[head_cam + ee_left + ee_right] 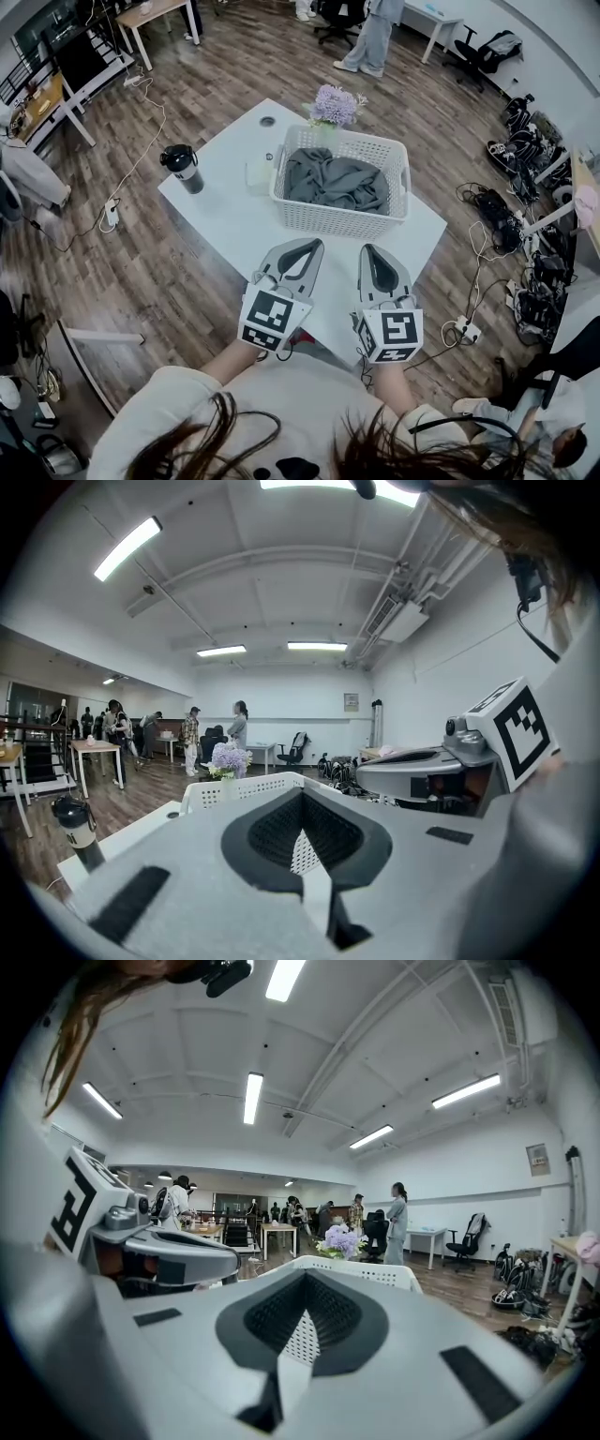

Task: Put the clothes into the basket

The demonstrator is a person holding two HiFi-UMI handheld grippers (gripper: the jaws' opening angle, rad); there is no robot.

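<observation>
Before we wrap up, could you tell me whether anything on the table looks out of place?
Nothing stands out: the grey clothes lie inside the basket, and the bottle stands upright on the table.

1. The left hand-held gripper (307, 246) points forward, nearly level, its jaws closed together with nothing between them.
2. The right hand-held gripper (372, 251) lies parallel just beside it, jaws likewise closed and empty.
3. The left forearm (230, 361) and right forearm (396, 380) reach forward.
</observation>
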